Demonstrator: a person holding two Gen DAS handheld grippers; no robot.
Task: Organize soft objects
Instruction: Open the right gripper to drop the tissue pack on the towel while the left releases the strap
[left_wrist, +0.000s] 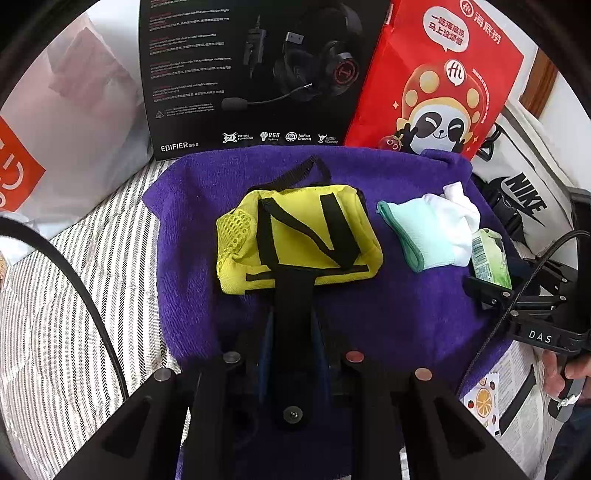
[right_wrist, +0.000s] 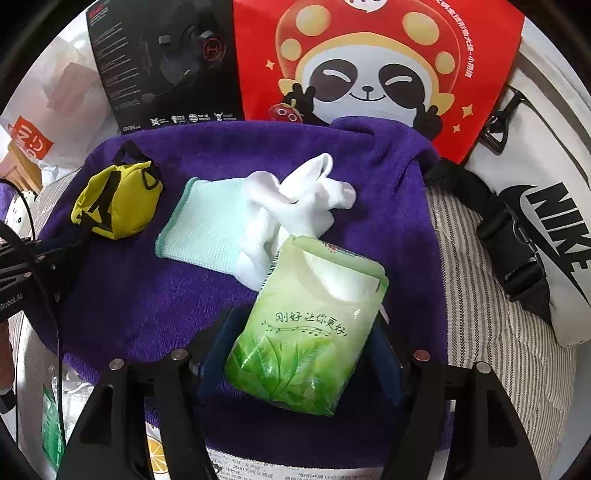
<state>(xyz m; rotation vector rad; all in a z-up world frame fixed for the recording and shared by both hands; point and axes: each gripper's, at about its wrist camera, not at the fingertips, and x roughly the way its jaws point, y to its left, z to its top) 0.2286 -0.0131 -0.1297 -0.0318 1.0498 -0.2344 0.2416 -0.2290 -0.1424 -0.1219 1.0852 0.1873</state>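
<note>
Black strap (left_wrist: 293, 314) of the yellow pouch (left_wrist: 295, 236) sits nearest the lens, running back between the left gripper (left_wrist: 293, 332) fingers, which look narrow and clamped on it. Pouch itself lies mid-towel, upright-ish, mesh pocket on its left end.

Biggest first: purple towel (right_wrist: 155, 295) covers most of the work area, thick pile, spread over striped bedding (left_wrist: 74, 314). Behind it stand a black headset box (left_wrist: 240, 74) and a red panda bag (right_wrist: 369, 66); a white Nike bag (right_wrist: 546, 236) lies to the right, pale plastic bag (left_wrist: 74, 92) to the left.

Then the pouch: light, floppy fabric, prob. best lifted by strap or top seam.

Tissue pack (right_wrist: 306, 325) lies between the right gripper (right_wrist: 299, 350) fingers; jaws fairly wide, and whether pads press it I can't tell. Film wrap looks slick, contents squashy; grip across the short sides, approx. mid-body.

Mint cloth (right_wrist: 199, 229) and white cloth (right_wrist: 295, 199) lie touching, just beyond the pack; limp, so pinch a bunched fold.
</note>
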